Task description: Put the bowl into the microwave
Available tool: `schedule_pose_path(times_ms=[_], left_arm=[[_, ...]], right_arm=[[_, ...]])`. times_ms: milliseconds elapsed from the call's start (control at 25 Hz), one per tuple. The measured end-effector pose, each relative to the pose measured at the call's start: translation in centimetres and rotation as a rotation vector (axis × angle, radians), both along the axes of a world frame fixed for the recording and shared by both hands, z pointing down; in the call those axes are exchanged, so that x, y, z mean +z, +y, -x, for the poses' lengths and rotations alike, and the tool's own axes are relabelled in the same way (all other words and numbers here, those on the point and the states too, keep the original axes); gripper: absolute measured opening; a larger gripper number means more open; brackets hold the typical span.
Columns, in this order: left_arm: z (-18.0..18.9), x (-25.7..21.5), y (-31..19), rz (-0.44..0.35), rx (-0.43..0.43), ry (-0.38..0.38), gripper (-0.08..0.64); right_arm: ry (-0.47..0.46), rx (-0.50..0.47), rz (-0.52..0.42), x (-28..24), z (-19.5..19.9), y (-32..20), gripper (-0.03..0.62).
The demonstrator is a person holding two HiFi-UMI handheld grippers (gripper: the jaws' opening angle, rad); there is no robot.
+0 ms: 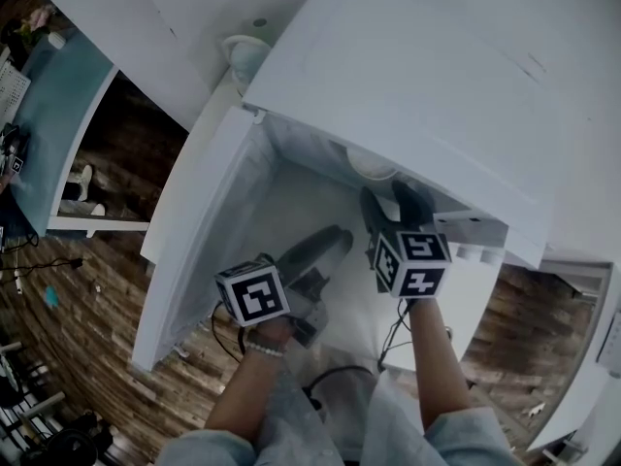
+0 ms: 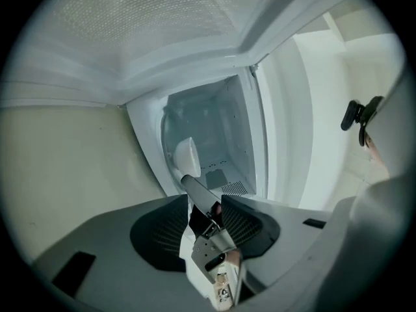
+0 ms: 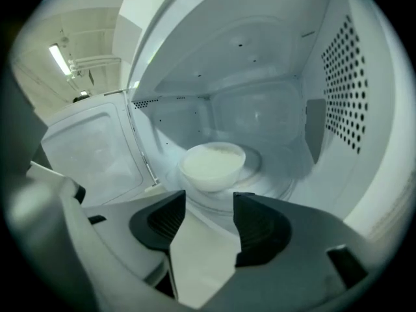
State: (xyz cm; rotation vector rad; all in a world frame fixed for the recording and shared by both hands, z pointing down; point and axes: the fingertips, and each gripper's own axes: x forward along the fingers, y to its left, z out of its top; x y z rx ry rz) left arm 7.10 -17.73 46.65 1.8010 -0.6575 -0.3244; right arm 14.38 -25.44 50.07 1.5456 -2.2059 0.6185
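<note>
Round white bowl [image 3: 212, 164] sits inside the open white microwave [image 1: 408, 95] — right gripper [image 3: 209, 203] and left gripper [image 2: 205, 201] gape empty; next I withdraw, shut its white door [image 1: 199, 250]

The bowl [image 3: 212, 166] rests on the microwave turntable [image 3: 278, 182].

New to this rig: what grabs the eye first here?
The white bowl sits on the turntable inside the open microwave. The right tongs hang open and empty just in front of it, while the left tongs point in from the door side.
</note>
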Motion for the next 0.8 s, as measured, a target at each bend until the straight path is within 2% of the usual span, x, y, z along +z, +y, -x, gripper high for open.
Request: schedule_pose_path(times_ms=[160,280,400,640,800], left_arm=[[-0.2,-1.1,0.1,-0.040,-0.006,-0.046,0.104],[0.1,-1.9,0.2,-0.074,-0.030,-0.118,0.048],[0.3,-3.0,0.3,-0.125,-0.042,-0.178,0.001],[-0.3,-7.1,0.7,-0.227,-0.027,-0.196,0.000],[-0.4,-9.3,1.6,-0.306,-0.010,-0.237,0.000]], right_arm=[[0.018,0.001,-0.030,-1.1,-0.4,1.3,0.143],[0.003,0.032,-0.086,-2.8,-0.8,2.2,0.102],[0.001,0.059,-0.138,-4.6,-1.2,3.0,0.013],[-0.077,0.026,-0.189,-7.9,-1.0,5.0,0.003],[-0.084,-0.013,-0.210,-10.1,-1.2,6.6,0.003]])
